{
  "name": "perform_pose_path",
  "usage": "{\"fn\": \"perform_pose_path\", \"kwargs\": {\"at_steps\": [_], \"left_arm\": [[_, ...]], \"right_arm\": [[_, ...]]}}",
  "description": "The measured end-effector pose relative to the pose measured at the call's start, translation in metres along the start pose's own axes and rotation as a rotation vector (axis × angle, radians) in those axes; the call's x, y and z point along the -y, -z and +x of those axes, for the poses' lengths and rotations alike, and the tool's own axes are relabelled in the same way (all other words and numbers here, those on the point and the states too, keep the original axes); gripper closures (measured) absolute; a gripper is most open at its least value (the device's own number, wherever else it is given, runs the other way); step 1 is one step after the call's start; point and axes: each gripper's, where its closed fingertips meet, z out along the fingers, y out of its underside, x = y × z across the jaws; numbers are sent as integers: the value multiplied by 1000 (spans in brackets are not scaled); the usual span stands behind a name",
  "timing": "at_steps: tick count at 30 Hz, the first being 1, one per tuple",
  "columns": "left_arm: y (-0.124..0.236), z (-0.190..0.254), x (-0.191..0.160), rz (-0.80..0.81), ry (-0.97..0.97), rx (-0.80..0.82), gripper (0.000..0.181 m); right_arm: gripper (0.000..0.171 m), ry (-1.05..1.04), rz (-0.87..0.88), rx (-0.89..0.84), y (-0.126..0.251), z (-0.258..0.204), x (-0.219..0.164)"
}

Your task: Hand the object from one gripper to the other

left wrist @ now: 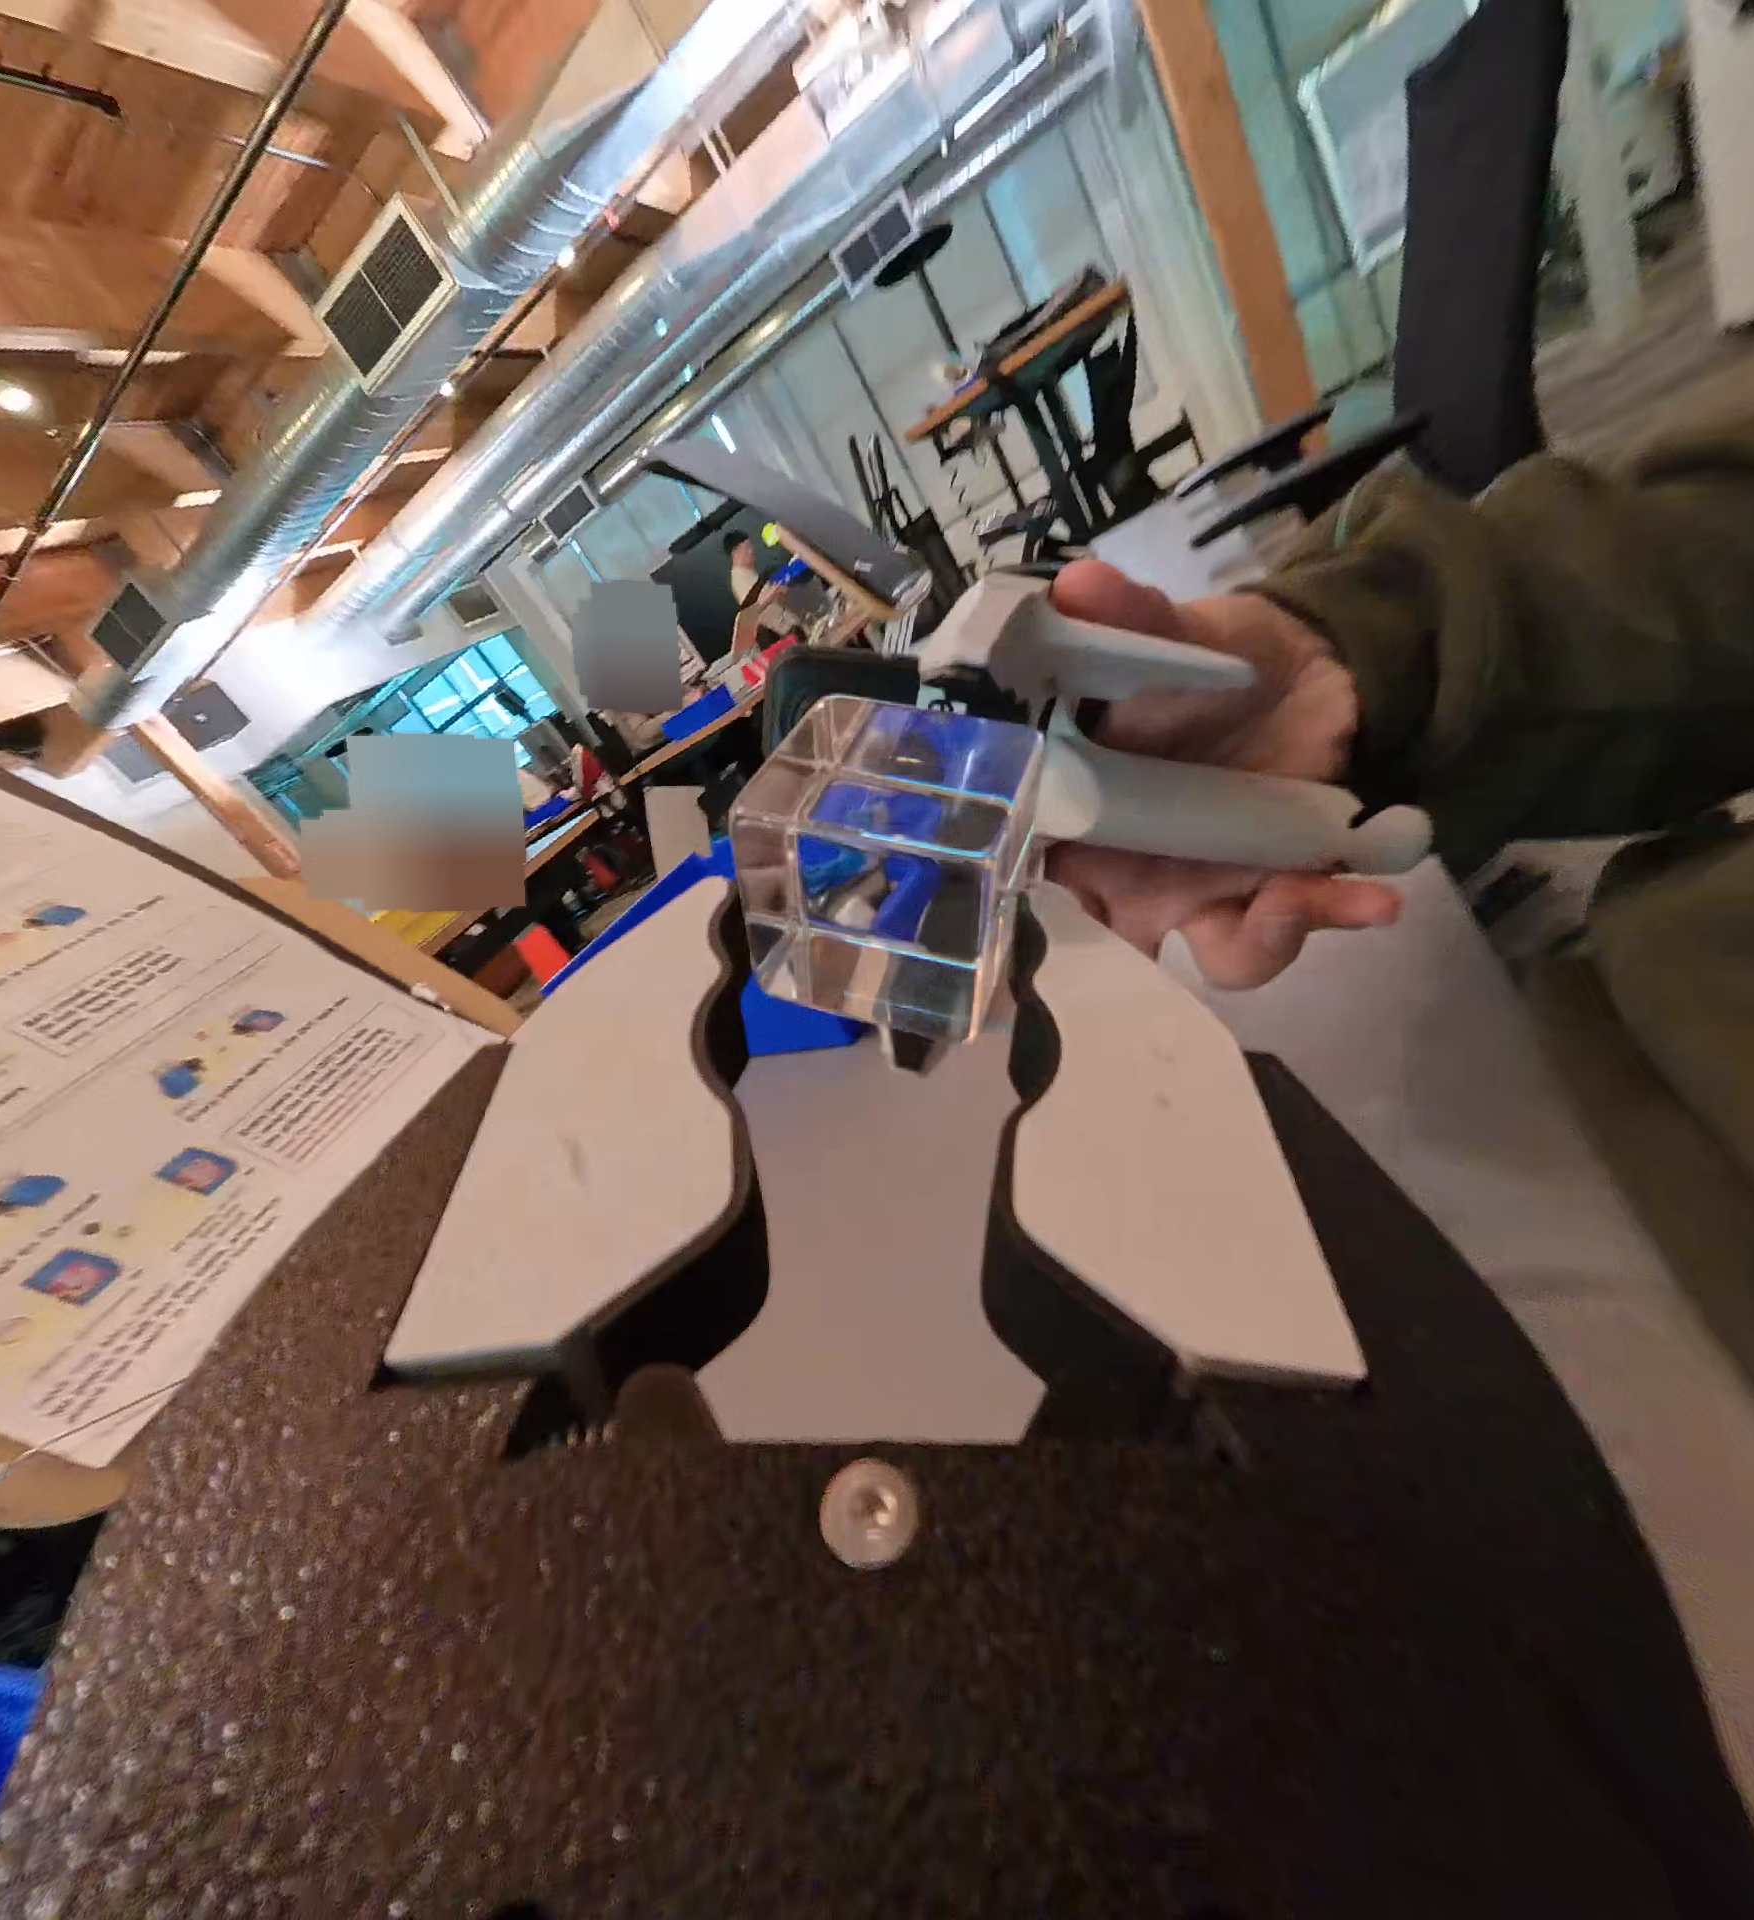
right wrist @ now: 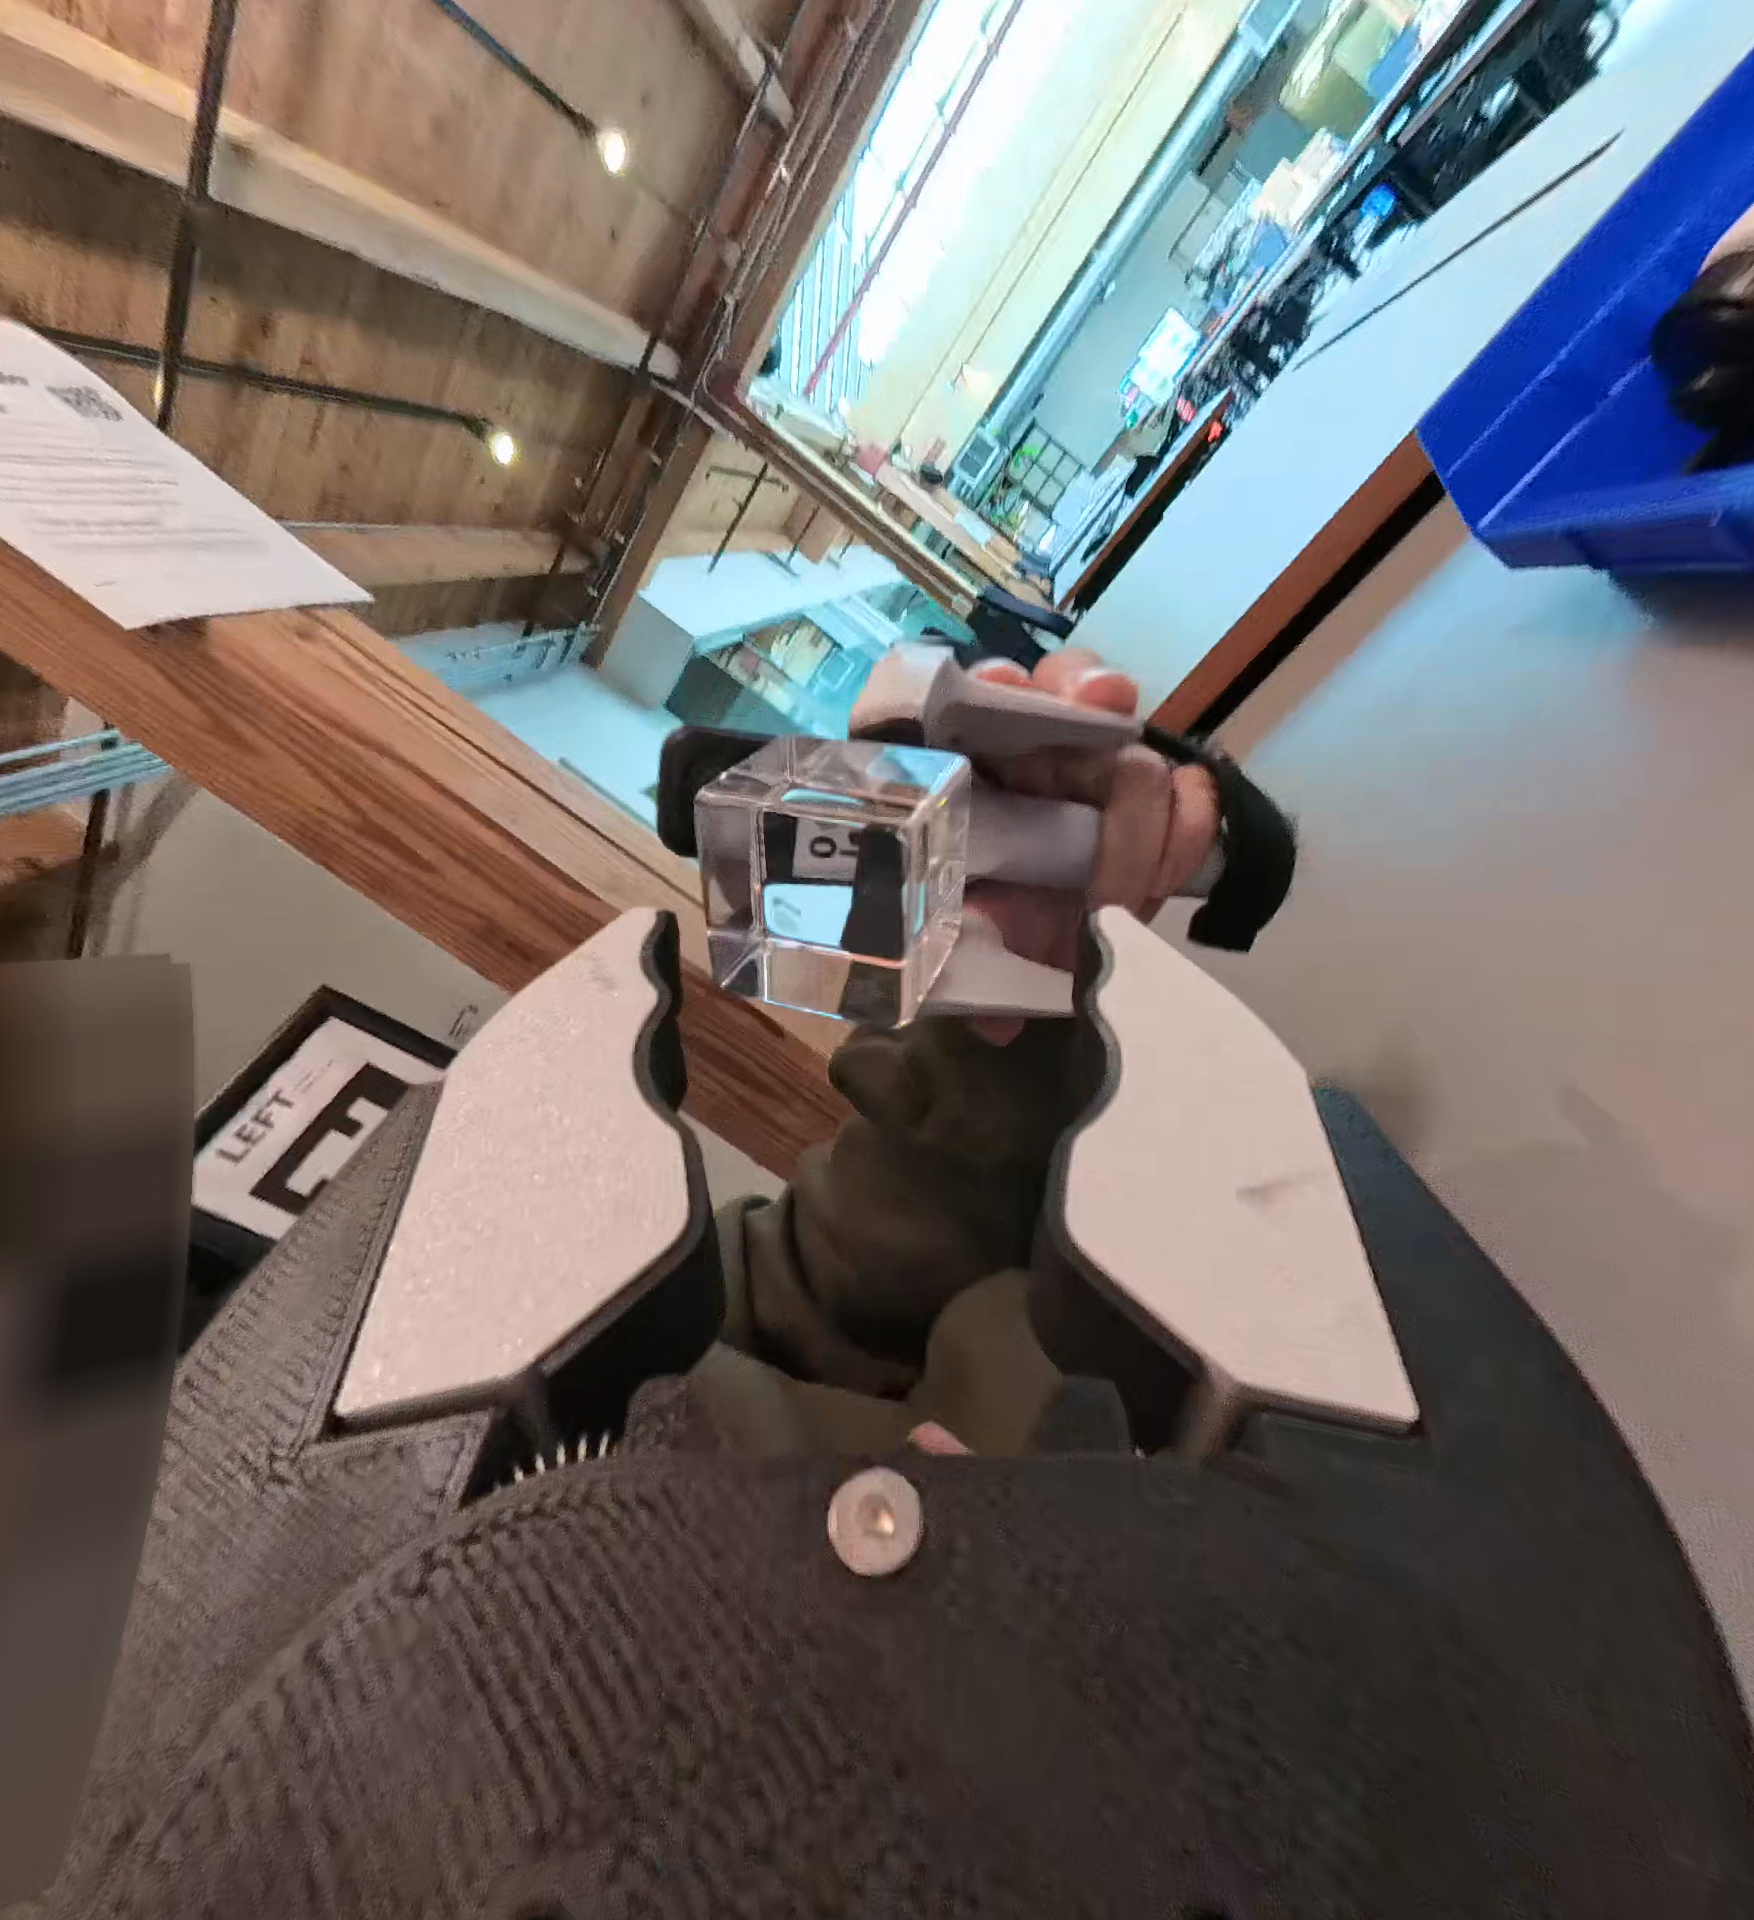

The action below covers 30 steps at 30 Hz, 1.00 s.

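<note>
A clear acrylic cube (left wrist: 888,862) sits between my left gripper's (left wrist: 873,935) white fingertips, which close against its two sides and hold it in the air. In the right wrist view the same cube (right wrist: 831,873) lies between the tips of my right gripper (right wrist: 883,956). That gripper's jaws stand wider than the cube, with a visible gap on the right side. The two grippers face each other. A hand in an olive sleeve (left wrist: 1216,748) holds the right gripper's grey handle behind the cube. The hand on the left gripper (right wrist: 1081,821) shows behind the cube in the right wrist view.
A printed sheet with pictures (left wrist: 125,1091) stands on a board at the left. A blue bin (right wrist: 1631,416) sits on the grey table (right wrist: 1527,883) at the upper right. A wooden beam (right wrist: 333,727) and a black-and-white marker card (right wrist: 301,1122) are at the left. Both grippers' tips are close together, under 4 cm apart.
</note>
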Motion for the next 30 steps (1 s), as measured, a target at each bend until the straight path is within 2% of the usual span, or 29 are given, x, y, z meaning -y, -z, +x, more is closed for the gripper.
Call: {"fn": "perform_pose_path", "kwargs": {"at_steps": [2, 5, 11, 13, 16, 20, 22, 24, 27, 30], "left_arm": [[-3, 1, -8, -58, -57, 9, 134], [-8, 4, -19, -122, -123, 12, 134], [-13, -1, -35, -251, -139, 72, 131], [-13, -1, -38, -271, -102, 78, 126], [-9, -8, -39, -289, 4, 109, 117], [-16, -27, -34, -257, 413, 251, 118], [-25, -29, -27, -202, 615, 294, 118], [-34, -22, -24, -182, 706, 270, 118], [-40, -10, -33, -271, 643, 232, 118], [-41, -8, -38, -293, 581, 228, 118]], "right_arm": [[99, 8, -35, 13, -4, -1, -8], [119, 47, -5, -41, -4, 6, -3], [126, 241, -4, -178, 2, 25, 3], [126, 401, 1, -318, 9, 35, 11], [126, 774, -10, -660, 34, 49, 36], [126, 1345, -74, -1159, 65, 44, 67], [125, 1613, -213, -1354, 69, 41, 69], [126, 1835, -355, -1434, 63, 42, 63], [126, 2066, -642, -1531, 59, 50, 53], [125, 2250, -877, -1505, 51, 55, 41]]}}
